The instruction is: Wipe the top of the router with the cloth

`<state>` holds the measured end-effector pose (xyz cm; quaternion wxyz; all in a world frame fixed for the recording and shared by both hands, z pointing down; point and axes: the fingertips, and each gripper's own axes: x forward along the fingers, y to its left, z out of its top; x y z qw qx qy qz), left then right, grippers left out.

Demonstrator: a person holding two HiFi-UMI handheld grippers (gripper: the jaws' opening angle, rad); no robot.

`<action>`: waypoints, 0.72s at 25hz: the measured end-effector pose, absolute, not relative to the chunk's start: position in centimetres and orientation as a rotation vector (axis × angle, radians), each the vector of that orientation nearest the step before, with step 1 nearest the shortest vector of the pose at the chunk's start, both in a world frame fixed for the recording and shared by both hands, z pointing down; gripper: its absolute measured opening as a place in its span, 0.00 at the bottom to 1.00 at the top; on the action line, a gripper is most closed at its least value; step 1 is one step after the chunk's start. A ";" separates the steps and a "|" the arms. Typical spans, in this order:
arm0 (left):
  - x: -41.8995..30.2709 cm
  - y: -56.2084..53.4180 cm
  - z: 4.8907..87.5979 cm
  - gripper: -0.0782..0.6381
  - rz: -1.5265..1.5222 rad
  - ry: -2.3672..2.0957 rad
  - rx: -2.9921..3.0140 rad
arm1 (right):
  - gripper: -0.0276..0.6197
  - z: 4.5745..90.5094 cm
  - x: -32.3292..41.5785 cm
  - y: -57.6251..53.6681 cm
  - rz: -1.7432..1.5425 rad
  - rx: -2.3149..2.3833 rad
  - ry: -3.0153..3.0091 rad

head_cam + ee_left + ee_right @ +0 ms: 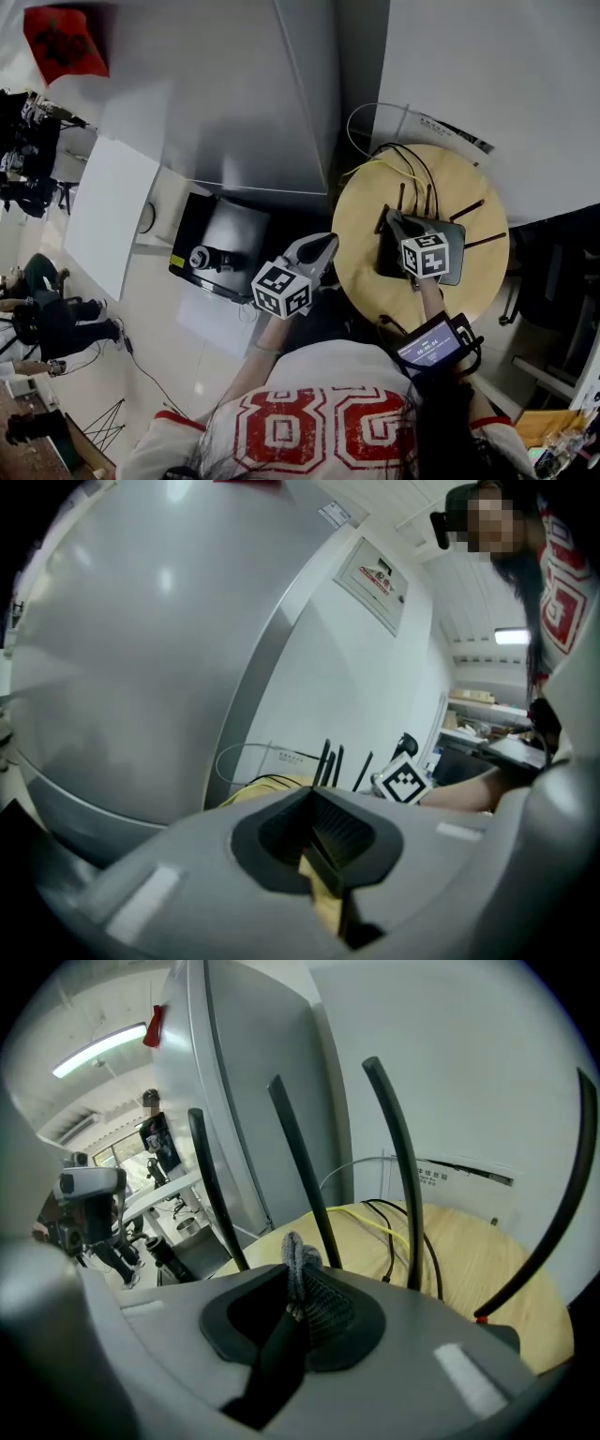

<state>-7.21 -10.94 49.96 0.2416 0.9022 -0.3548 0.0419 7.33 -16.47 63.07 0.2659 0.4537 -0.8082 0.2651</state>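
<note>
The black router [452, 253] lies on a round wooden table [469, 187] with several thin antennas [298, 1164] standing up from it. My right gripper [396, 223] hovers over the router's left part, shut on a bunched grey knitted cloth [300, 1274]. In the head view the cloth is hidden under the fingers. Off the table's left edge, my left gripper [325, 246] is held in the air, shut with nothing in it, pointing toward the table. In the left gripper view, beyond that gripper [323, 860], the antennas [328, 759] show.
Yellow and black cables [398, 161] trail from the router to the wall at the table's back. A grey cabinet [244, 94] stands left of the table. An open black case [220, 246] lies on the floor below it, beside a white board [108, 216].
</note>
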 end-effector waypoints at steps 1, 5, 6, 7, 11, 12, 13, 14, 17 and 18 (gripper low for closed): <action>-7.3 -11.0 50.0 0.11 0.115 -0.980 2.462 | 0.11 63.3 7.3 -16.4 0.706 1.202 -2.177; -7.2 -11.2 50.2 0.11 0.116 -0.984 2.454 | 0.11 63.7 7.2 -15.0 0.721 1.160 -2.186; -7.0 -11.2 50.2 0.11 0.115 -0.977 2.455 | 0.11 63.7 7.1 -14.4 0.730 1.159 -2.190; -6.8 -11.2 50.3 0.11 0.114 -0.967 2.457 | 0.11 63.7 7.0 -13.8 0.739 1.156 -2.194; -5.5 -10.9 50.4 0.11 0.116 -0.918 2.471 | 0.11 63.7 6.5 -10.7 0.776 1.140 -2.206; -5.1 -10.9 50.4 0.11 0.116 -0.903 2.476 | 0.11 63.7 6.4 -9.9 0.785 1.138 -2.208; -4.6 -10.8 50.4 0.11 0.115 -0.888 2.482 | 0.11 63.7 6.3 -9.0 0.793 1.136 -2.209; -4.2 -10.7 50.4 0.11 0.113 -0.874 2.488 | 0.11 63.8 6.2 -8.2 0.799 1.131 -2.210; -3.0 -10.4 50.5 0.11 0.111 -0.835 2.502 | 0.11 63.9 5.6 -5.9 0.814 1.104 -2.220; -2.7 -10.3 50.5 0.11 0.111 -0.822 2.505 | 0.11 63.9 5.4 -5.2 0.818 1.094 -2.222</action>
